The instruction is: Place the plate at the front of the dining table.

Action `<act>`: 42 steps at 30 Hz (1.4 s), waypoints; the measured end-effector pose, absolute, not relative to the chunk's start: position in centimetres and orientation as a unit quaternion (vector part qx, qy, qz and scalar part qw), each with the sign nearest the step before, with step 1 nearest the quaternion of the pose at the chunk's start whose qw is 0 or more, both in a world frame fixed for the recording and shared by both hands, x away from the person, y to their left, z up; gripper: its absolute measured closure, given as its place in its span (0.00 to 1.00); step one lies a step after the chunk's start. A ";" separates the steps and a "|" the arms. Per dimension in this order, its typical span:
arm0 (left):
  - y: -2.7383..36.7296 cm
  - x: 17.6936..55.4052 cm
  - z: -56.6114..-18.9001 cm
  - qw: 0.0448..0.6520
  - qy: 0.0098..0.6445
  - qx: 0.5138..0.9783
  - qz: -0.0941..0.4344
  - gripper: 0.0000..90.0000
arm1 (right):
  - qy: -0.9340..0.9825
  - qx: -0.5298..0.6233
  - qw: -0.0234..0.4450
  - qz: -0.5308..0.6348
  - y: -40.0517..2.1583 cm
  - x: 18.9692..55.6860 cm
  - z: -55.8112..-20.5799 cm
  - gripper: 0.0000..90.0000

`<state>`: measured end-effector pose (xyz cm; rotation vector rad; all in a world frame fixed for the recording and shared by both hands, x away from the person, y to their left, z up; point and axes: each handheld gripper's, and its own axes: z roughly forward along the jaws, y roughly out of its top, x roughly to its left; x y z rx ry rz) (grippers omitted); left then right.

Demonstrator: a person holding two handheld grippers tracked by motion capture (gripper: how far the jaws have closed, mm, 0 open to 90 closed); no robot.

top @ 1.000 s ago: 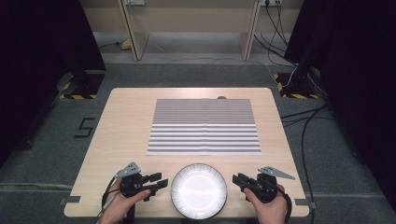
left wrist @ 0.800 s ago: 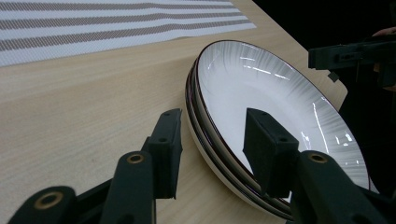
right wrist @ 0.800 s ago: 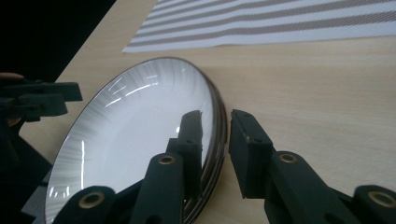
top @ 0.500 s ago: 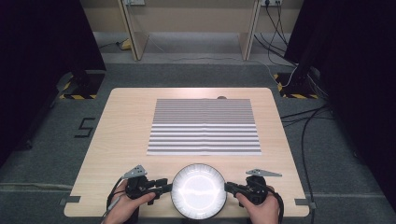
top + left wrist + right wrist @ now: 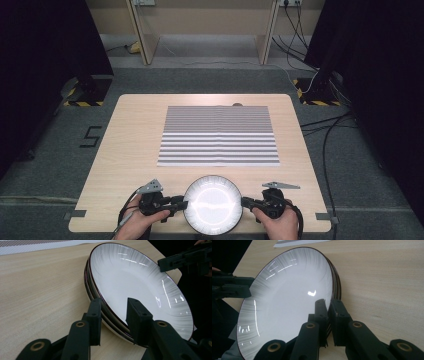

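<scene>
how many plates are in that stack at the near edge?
3, going by the rims: top plate, white and glossy, with two more rim edges under it, all stacked at the near edge of the table. More may be hidden underneath.

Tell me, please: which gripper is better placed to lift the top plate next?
Probably the right gripper: its fingers have just closed onto the top plate rim. The left gripper straddles the opposite rim, its fingers closing but still apart.

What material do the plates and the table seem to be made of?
Plates: probably glazed ceramic, glossy white with sharp light reflections and a thin dark rim. Table: pale wood or a wood-look laminate, matte, with fine straight grain; which one cannot be told.
</scene>
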<state>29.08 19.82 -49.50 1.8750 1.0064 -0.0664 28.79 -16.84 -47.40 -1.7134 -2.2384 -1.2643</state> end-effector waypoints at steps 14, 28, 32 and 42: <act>19.8 29.2 -49.5 0.484 0.415 0.769 -0.032 0.71 | -0.729 -0.559 0.036 -0.393 -16.5 29.5 -47.0 0.95; 20.5 29.1 -49.0 0.493 0.423 0.759 -0.027 0.68 | -0.728 -0.564 0.052 -0.387 -15.6 30.0 -47.3 0.94; 20.5 29.0 -48.8 0.490 0.424 0.761 -0.027 0.68 | -0.724 -0.570 0.067 -0.382 -15.5 30.0 -47.3 0.92; 20.7 28.7 -48.6 0.489 0.421 0.764 -0.024 0.67 | -0.724 -0.576 0.091 -0.369 -14.8 29.8 -47.4 0.83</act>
